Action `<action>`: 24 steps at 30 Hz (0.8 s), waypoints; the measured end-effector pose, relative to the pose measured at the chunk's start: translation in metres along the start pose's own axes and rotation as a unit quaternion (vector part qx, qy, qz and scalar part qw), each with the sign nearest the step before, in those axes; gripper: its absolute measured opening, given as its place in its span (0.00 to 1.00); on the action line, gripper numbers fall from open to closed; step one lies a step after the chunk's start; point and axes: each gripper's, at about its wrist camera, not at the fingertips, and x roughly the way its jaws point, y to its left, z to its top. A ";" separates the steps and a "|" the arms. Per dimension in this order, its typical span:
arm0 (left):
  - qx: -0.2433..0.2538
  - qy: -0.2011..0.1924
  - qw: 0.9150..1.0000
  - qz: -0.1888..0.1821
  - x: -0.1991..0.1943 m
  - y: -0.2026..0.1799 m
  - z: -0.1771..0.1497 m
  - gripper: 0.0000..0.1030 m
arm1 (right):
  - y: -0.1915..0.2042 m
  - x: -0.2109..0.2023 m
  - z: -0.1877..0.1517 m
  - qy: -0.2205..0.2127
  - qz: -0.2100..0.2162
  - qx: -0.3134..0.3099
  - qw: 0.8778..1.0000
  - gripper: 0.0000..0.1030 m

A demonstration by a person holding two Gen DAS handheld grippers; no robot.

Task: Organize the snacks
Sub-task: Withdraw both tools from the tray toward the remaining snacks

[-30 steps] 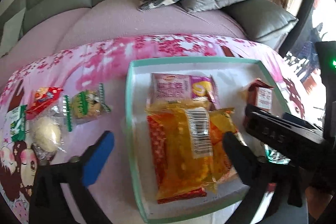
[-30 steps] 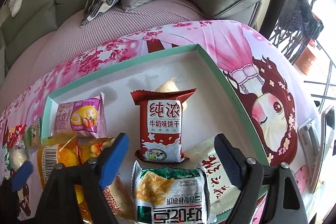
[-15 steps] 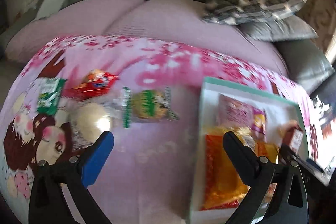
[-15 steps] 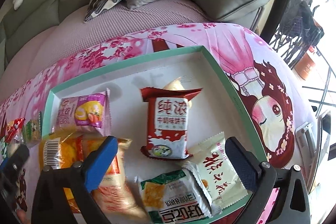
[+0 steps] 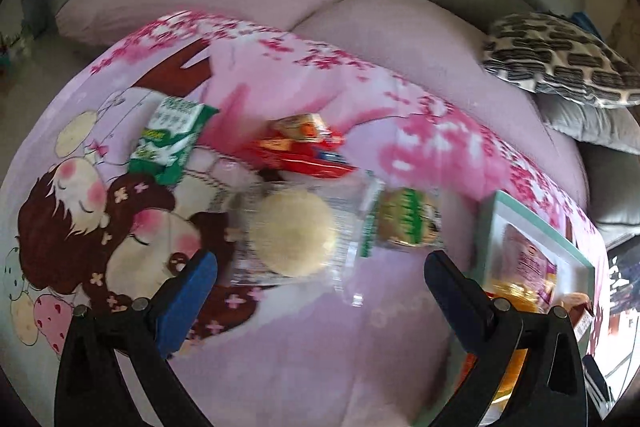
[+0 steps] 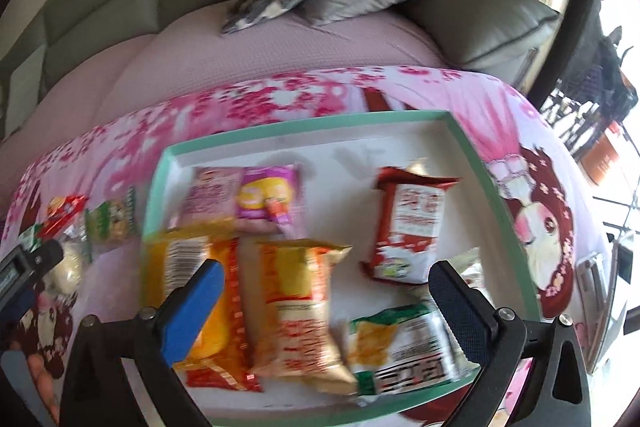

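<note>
Since the earlier frames, the left gripper [image 5: 320,283] has been swung away from the mint-rimmed tray [image 6: 160,183] and is now aimed at the loose snacks lying on the pink printed cloth [image 5: 360,367] beside it. Its jaws are spread wide with nothing between them, and the clear-wrapped round bun [image 5: 292,233] is framed just ahead of the gap. Three more packets are seen close by: a green-and-white pack [image 5: 172,139] further off to the left, a red packet [image 5: 304,151] behind the bun, and a green-banded cookie pack [image 5: 404,221] just beside it, near the tray's edge.

The right gripper [image 6: 324,303] has been drawn back a little over the tray, and its jaws have just been opening; they now stand fully released with nothing held. Below it, the yellow-orange bags [image 6: 296,307], the red milk-biscuit pack [image 6: 408,223], the pink packet [image 6: 244,195] and a green-and-white pack [image 6: 404,351] are left lying inside the tray.

It is judged that a delivery into the tray has been finished and that the four snacks outside it remain to be collected, the bun being the likeliest next pick. Its slippery, loose wrapper may be pinched instead of the bun itself.
</note>
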 end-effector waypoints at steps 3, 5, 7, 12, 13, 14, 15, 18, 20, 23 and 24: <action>-0.013 0.003 1.000 0.006 0.001 0.019 0.005 1.00 | 0.014 -0.001 -0.004 0.001 0.006 -0.017 1.000 1.00; -0.020 0.000 1.000 0.017 0.001 0.032 0.008 1.00 | 0.023 -0.002 -0.007 0.000 0.009 -0.028 1.000 1.00; -0.027 -0.001 0.999 0.026 0.001 0.045 0.012 1.00 | 0.031 -0.004 -0.008 -0.003 0.013 -0.036 0.999 1.00; -0.053 -0.002 0.998 0.043 -0.001 0.082 0.016 1.00 | 0.045 -0.005 -0.011 -0.005 0.023 -0.057 0.998 1.00; -0.060 -0.001 0.997 0.044 -0.001 0.090 0.016 1.00 | 0.048 -0.005 -0.012 -0.004 0.023 -0.061 0.998 1.00; -0.065 -0.001 0.997 0.044 -0.002 0.095 0.017 1.00 | 0.051 -0.005 -0.013 -0.004 0.023 -0.065 0.998 1.00; -0.073 -0.002 0.996 0.044 -0.003 0.101 0.018 1.00 | 0.054 -0.005 -0.014 -0.004 0.023 -0.068 0.997 1.00; -0.083 -0.010 0.996 0.040 -0.007 0.113 0.019 1.00 | 0.061 -0.006 -0.016 -0.005 0.025 -0.077 0.997 1.00; -0.083 -0.015 0.996 0.039 -0.009 0.117 0.019 1.00 | 0.066 -0.007 -0.017 -0.006 0.025 -0.083 0.996 1.00; -0.078 -0.023 0.996 0.034 -0.011 0.121 0.019 1.00 | 0.073 -0.006 -0.018 -0.006 0.025 -0.089 0.996 1.00; -0.075 -0.024 0.996 0.032 -0.012 0.122 0.019 1.00 | 0.076 -0.006 -0.018 -0.005 0.026 -0.091 0.995 1.00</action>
